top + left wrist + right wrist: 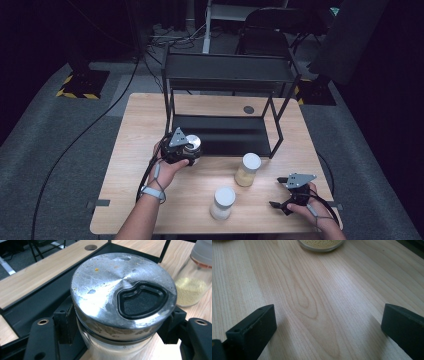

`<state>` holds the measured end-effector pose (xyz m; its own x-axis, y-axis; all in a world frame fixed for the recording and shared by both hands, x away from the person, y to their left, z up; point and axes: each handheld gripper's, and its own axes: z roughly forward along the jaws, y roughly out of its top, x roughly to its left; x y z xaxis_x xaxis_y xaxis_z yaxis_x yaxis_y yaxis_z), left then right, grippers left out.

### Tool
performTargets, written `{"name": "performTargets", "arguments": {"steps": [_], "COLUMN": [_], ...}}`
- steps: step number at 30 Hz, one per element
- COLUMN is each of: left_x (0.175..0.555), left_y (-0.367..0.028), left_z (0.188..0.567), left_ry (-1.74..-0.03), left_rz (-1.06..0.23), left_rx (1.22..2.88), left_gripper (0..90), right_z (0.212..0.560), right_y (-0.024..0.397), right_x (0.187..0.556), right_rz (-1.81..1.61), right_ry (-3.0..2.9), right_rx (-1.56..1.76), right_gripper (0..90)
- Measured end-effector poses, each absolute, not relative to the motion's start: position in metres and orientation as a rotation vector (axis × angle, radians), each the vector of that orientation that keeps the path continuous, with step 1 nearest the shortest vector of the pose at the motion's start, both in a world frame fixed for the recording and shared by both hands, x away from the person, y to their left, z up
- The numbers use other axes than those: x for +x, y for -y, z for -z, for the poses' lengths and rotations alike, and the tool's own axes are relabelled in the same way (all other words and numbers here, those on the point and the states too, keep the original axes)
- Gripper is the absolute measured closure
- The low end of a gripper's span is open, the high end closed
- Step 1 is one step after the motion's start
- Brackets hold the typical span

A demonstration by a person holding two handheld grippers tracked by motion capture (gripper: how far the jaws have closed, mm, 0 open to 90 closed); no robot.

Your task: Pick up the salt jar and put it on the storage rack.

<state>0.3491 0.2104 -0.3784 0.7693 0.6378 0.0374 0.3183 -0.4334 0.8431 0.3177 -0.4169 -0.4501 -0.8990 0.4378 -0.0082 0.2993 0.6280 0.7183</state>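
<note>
My left gripper (187, 159) is shut on a glass jar with a worn metal lid (192, 145), held just off the table at the front left corner of the black two-level rack (225, 75). In the left gripper view the jaws clamp the jar (123, 290) just under its lid, and pale contents show below. My right gripper (280, 206) rests low over the wood at the front right, and in the right gripper view it (325, 325) stands open with only bare table between its jaws. Two white-lidded jars stand on the table: one of yellow grains (247, 170), one pale (222, 202).
The wooden table (140, 125) has a round cable hole (248, 109) behind the rack. The rack's lower shelf (220, 135) is bare. Cables trail over the grey carpet at the left, and a chair stands beyond the table.
</note>
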Motion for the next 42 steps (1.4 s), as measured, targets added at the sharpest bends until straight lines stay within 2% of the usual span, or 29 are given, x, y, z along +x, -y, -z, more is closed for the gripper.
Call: {"name": "performTargets", "arguments": {"steps": [17, 24, 42], "left_x": [0.387, 0.405, 0.432], "left_y": [-0.198, -0.183, -0.171], "left_z": [0.365, 0.372, 0.398], "left_ry": [-0.724, -0.737, -0.756], "left_rz": [-0.444, -0.463, -0.413], "left_rx": [2.037, 2.077, 2.101], "left_gripper": [30.6, 30.6, 30.6], "right_z": [0.450, 0.450, 0.450], "right_y": [0.417, 0.417, 0.416], "right_x": [0.318, 0.318, 0.315], "right_rz": [-1.127, -1.126, -1.124], "right_ry": [-2.667, -2.667, -2.662], "right_rx": [0.609, 0.609, 0.617], "right_gripper": [0.0, 0.0, 0.0]}}
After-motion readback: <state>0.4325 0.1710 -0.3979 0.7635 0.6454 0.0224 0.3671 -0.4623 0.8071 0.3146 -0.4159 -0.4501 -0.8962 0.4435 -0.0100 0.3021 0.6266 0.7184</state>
